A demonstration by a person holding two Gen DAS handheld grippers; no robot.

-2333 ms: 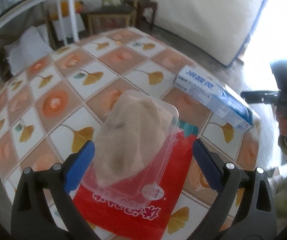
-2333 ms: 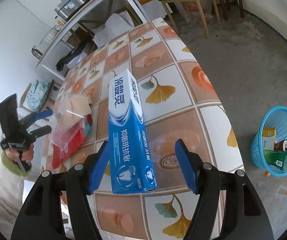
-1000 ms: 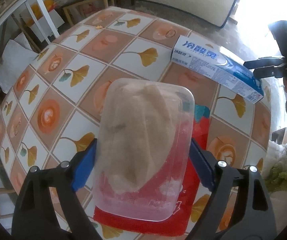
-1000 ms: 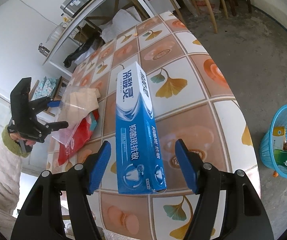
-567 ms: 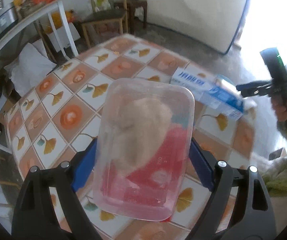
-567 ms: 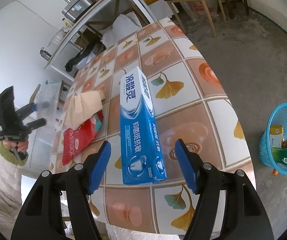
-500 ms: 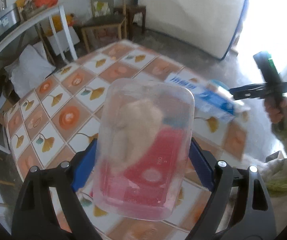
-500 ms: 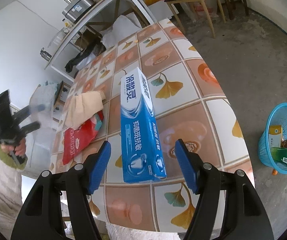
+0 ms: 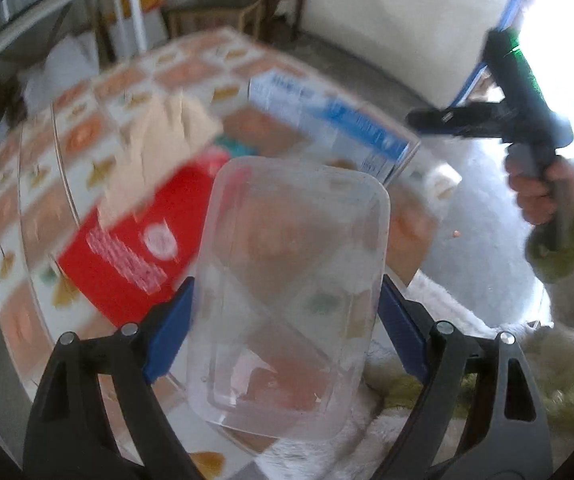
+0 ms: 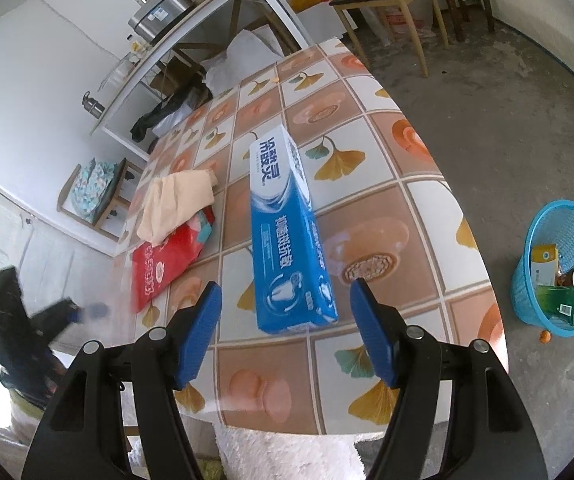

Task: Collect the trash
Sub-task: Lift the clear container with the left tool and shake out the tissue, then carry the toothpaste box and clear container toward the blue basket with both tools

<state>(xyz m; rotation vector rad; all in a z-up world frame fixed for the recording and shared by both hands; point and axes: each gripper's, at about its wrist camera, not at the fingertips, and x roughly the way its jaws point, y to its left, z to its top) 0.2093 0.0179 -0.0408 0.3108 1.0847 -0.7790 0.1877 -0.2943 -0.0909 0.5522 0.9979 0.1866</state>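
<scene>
Left hand-held gripper (image 9: 283, 316) pinching clear container (image 9: 287, 296); right hand-held gripper (image 10: 287, 332) spread, toothpaste box (image 10: 287, 236) between, untouched, near surface (image 10: 427, 184) edge. Blue basket (image 10: 527, 280) on floor.

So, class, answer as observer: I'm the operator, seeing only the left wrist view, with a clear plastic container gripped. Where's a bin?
Observer: A blue basket stands on the floor past the table edge, in the right wrist view.
Operator: Anything in it?
Observer: Yes, a green container and a small carton.
Operator: Has the right hand-held gripper grasped the toothpaste box?
Observer: No, it is open, fingers clear of the box on both sides.
</scene>
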